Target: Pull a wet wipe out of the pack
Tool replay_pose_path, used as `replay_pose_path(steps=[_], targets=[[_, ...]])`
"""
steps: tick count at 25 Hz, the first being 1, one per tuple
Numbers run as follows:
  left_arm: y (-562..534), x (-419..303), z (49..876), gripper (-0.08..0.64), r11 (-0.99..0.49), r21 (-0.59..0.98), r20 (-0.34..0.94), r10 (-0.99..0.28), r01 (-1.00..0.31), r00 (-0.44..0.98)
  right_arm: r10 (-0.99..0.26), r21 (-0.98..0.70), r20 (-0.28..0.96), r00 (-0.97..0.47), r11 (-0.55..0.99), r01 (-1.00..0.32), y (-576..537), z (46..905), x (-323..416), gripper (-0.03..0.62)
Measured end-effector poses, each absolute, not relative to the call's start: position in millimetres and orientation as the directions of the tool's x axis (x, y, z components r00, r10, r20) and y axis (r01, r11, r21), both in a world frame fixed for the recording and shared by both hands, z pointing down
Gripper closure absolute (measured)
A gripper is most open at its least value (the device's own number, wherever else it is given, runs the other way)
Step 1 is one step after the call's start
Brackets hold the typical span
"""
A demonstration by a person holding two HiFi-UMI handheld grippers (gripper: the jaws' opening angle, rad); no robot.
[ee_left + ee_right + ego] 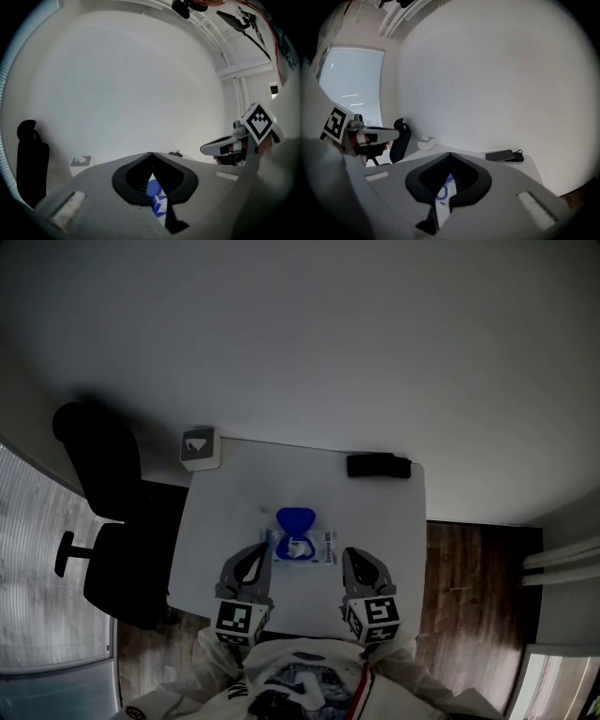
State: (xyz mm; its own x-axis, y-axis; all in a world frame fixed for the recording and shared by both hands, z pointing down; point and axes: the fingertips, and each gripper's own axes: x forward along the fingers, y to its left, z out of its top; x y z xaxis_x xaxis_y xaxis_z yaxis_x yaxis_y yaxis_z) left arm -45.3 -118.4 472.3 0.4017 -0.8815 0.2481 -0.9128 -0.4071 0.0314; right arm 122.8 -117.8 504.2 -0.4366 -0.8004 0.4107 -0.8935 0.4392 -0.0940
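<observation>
Closest in, the left gripper [151, 155] has its grey plastic jaws drawn together, ribbed black pads meeting at the tips with nothing between them. The right gripper [450, 154] is likewise closed and empty. Just ahead of both, between them and touching neither, the wet wipe pack [302, 547] lies flat on the smooth white table [384, 521]. It is a soft white-and-blue packet whose rounded blue lid [295, 518] is flipped open on its far side. Beyond the right gripper a flat black device [379, 465] lies at the table's far edge. Beyond the left gripper sit a small white box [201, 448] and a black office chair [103, 512].
</observation>
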Motion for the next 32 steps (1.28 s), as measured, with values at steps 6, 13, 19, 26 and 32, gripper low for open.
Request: replay_pose_path(steps=[6,13,19,26,32], targets=[[-123,-50,477,0.560,-0.406,0.031,0.268,-0.877,-0.913,0.399,-0.768,-0.089,0.443,-0.463,0.476,-0.875,-124,515,112,0.586],[-135,-60,481,0.560,-0.409,0.040,0.273,-0.873,-0.912,0.404,-0.744,-0.073,0.483,-0.461,0.491,-0.868,-130,526,100,0.584],[-133,-62,488,0.560,-0.405,0.060,0.280,-0.870,-0.912,0.405,-0.667,-0.018,0.577,-0.471,0.566,-0.824,-129,561,91,0.533],[-130,-70,491,0.560,-0.381,0.063,0.290,-0.877,-0.923,0.382,-0.483,0.085,0.711,-0.510,0.780,-0.620,-119,620,72,0.485],[-127,-84,495,0.560,-0.340,0.061,0.307,-0.888,-0.938,0.342,-0.374,0.153,0.782,-0.498,0.891,-0.428,-115,655,64,0.445]])
